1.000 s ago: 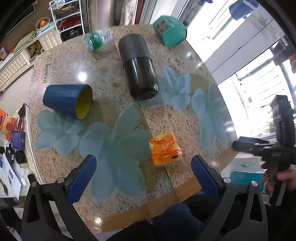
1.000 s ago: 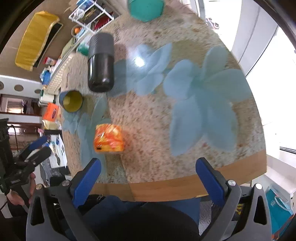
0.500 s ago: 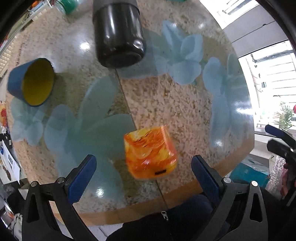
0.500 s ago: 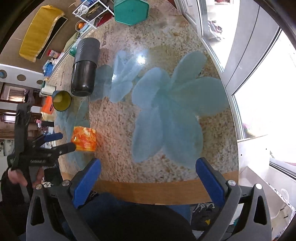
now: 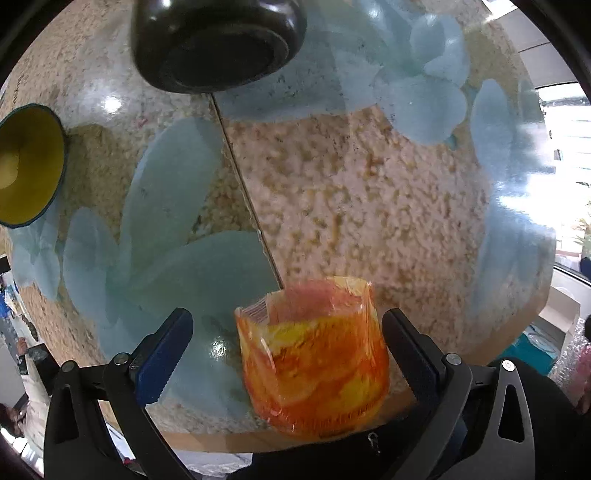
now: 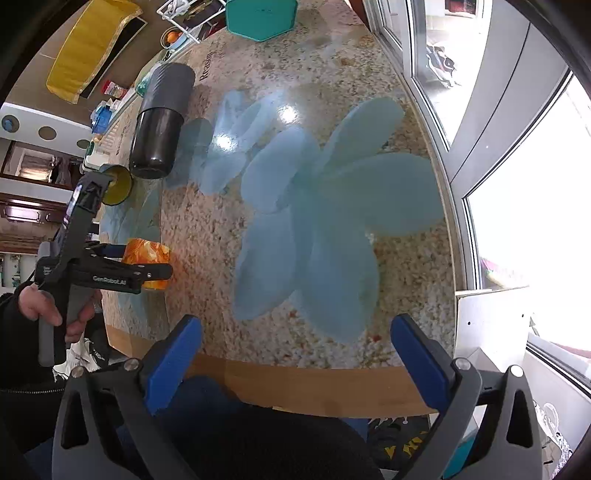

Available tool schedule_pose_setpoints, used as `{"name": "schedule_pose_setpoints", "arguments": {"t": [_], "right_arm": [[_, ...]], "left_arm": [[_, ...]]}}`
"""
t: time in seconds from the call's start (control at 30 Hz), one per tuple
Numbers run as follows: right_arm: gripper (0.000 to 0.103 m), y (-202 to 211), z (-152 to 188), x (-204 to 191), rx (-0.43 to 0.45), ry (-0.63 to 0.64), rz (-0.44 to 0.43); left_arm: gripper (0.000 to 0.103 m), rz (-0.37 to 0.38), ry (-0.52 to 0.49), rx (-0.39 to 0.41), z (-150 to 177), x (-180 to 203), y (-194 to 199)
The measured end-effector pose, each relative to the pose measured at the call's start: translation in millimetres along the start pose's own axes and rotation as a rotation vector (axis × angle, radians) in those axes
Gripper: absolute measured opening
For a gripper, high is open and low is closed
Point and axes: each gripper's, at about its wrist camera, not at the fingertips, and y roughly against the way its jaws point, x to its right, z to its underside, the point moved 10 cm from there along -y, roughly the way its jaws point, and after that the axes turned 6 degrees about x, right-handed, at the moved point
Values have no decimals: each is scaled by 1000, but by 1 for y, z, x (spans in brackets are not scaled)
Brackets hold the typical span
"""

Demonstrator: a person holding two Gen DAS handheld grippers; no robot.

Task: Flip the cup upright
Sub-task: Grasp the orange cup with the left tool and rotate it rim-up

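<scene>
An orange and yellow cup (image 5: 314, 354) sits on the round stone table near its front edge, closed end up. My left gripper (image 5: 286, 347) is open around it, the right finger close to its side, the left finger apart. The right wrist view shows the cup (image 6: 146, 256) with the left gripper (image 6: 129, 266) at it. My right gripper (image 6: 295, 354) is open and empty over the table's front edge. A blue cup with a yellow inside (image 5: 26, 166) lies on its side at the left, also in the right wrist view (image 6: 118, 184).
A black flask (image 5: 218, 40) lies on its side at the back middle, also in the right wrist view (image 6: 162, 122). A teal hexagonal box (image 6: 260, 16) stands at the far edge. The table (image 5: 369, 192) has pale blue flower prints. Windows are at the right.
My left gripper has moved forward and down until the orange cup sits between its fingers. My right gripper has drifted right, away from the cup.
</scene>
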Motion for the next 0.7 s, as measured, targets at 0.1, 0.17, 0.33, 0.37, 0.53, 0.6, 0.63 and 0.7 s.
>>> {"name": "schedule_pose_setpoints", "arguments": {"t": [0.1, 0.17, 0.33, 0.37, 0.53, 0.6, 0.63, 0.7], "right_arm": [[103, 3, -2, 7, 11, -15, -3], [103, 4, -4, 14, 15, -30, 3], [103, 4, -5, 23, 13, -56, 3], [103, 4, -5, 23, 14, -57, 1], [103, 4, -6, 20, 18, -47, -16], [103, 4, -6, 18, 17, -41, -20], [103, 5, -6, 18, 16, -41, -21], [103, 4, -5, 18, 12, -45, -22]], "left_arm": [[90, -22, -12, -8, -2, 4, -11], [79, -23, -19, 3, -6, 7, -10], [64, -29, -17, -17, -11, 10, -2], [63, -29, -12, -17, -12, 10, -1], [63, -15, 11, -2, -12, 3, 4], [61, -9, 19, 5, -4, -6, 7], [60, 0, 27, 13, -3, -11, 10], [59, 21, 45, 36, -2, -18, 20]]}}
